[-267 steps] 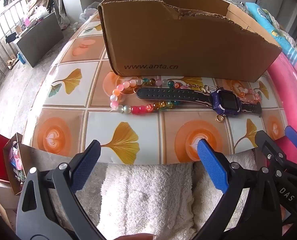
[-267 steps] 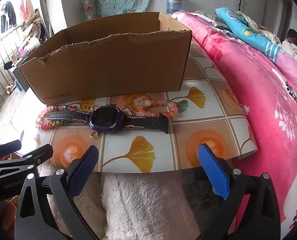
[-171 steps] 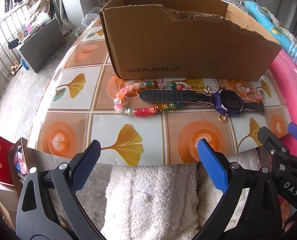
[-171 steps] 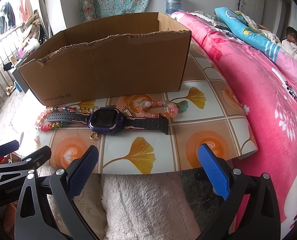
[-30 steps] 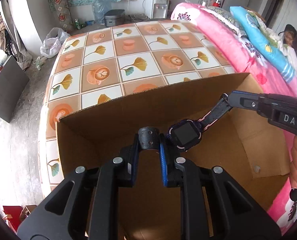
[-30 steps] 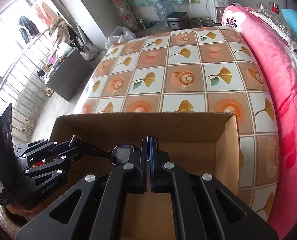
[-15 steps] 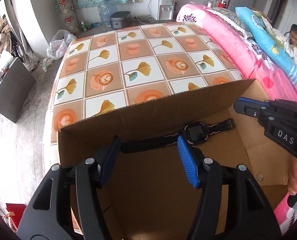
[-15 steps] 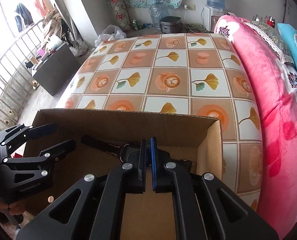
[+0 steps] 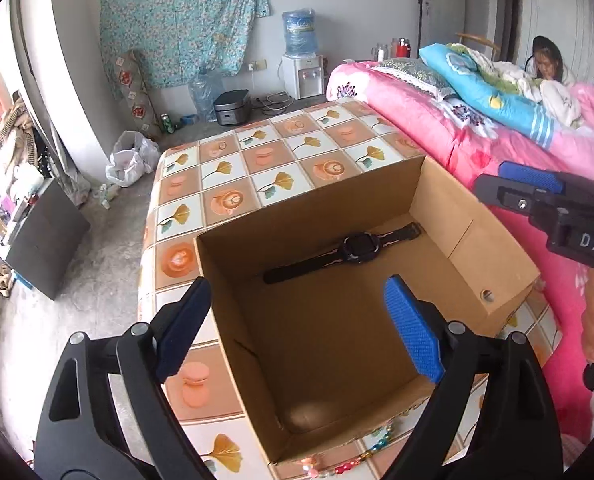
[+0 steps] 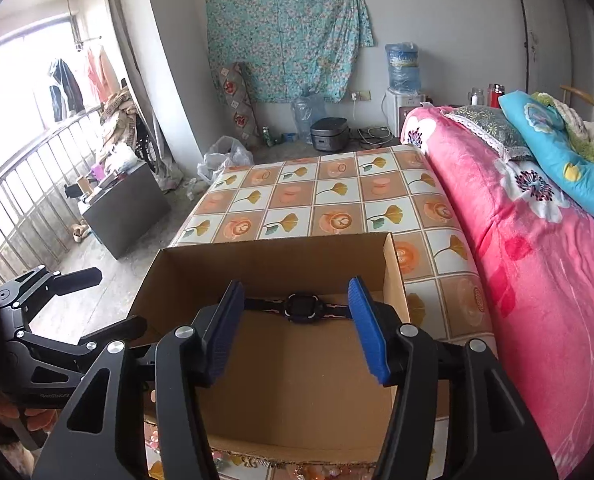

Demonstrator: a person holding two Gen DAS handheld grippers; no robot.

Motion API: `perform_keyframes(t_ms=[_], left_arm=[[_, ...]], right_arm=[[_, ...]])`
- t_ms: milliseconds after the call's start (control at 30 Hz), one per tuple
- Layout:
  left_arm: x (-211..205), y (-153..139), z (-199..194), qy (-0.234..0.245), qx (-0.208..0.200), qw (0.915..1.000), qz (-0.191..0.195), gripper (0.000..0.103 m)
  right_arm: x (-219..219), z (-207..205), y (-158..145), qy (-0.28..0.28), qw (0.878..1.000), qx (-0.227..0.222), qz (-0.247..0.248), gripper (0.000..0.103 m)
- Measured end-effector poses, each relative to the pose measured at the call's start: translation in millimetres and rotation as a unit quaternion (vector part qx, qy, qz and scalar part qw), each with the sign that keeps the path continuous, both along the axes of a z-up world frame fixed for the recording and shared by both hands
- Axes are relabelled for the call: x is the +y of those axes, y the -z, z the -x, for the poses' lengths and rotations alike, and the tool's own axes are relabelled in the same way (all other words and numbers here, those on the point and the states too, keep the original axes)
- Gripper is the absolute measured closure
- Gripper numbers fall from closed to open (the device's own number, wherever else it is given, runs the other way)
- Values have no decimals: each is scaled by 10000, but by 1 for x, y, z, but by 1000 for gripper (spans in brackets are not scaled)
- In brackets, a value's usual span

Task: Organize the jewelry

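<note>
A dark smartwatch (image 9: 357,246) lies flat on the floor of the open cardboard box (image 9: 493,256), near its far wall. My left gripper (image 9: 297,320) hovers above the box's near half. Its jaws are opening wide, with nothing between the blue pads. In the right wrist view my right gripper (image 10: 297,328) is also above the box, its jaws opening, and the watch (image 10: 301,307) lies well below and beyond the pads. Each gripper shows in the other's view: the right gripper (image 9: 491,179) at the right edge, the left gripper (image 10: 119,300) at the left. Coloured bead bracelets (image 9: 361,456) lie outside the box's near wall.
The box stands on a table with a tiled leaf-pattern cloth (image 9: 257,184). A pink bed (image 9: 437,120) runs along the table's right side, with a person (image 9: 545,64) sitting on it far back. A dark cabinet (image 9: 45,236) stands on the floor to the left.
Both grippers let go of the watch strap and opened. The watch dropped onto the box floor. Both grippers rose and drew back from the box.
</note>
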State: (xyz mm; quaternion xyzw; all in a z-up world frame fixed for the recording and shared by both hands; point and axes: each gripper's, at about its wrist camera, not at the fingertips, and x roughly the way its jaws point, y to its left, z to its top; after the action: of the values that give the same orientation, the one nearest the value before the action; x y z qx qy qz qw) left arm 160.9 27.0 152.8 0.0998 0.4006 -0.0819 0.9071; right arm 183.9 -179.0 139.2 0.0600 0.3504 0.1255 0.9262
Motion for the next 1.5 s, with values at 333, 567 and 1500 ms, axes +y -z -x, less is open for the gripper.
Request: perform_keyframes(t_ms=[333, 567, 1500], left_arm=[[85, 3, 106, -1489, -1013, 9812, 689, 12], [77, 32, 129, -1439, -713, 9850, 634, 12], [91, 86, 133, -1049, -179, 9603, 2579, 8]], right_arm=[[-12, 48, 16, 152, 9997, 8, -215, 38], [-8, 83, 15, 355, 9975, -605, 9, 28], [-19, 152, -5, -283, 9877, -1521, -209, 6]])
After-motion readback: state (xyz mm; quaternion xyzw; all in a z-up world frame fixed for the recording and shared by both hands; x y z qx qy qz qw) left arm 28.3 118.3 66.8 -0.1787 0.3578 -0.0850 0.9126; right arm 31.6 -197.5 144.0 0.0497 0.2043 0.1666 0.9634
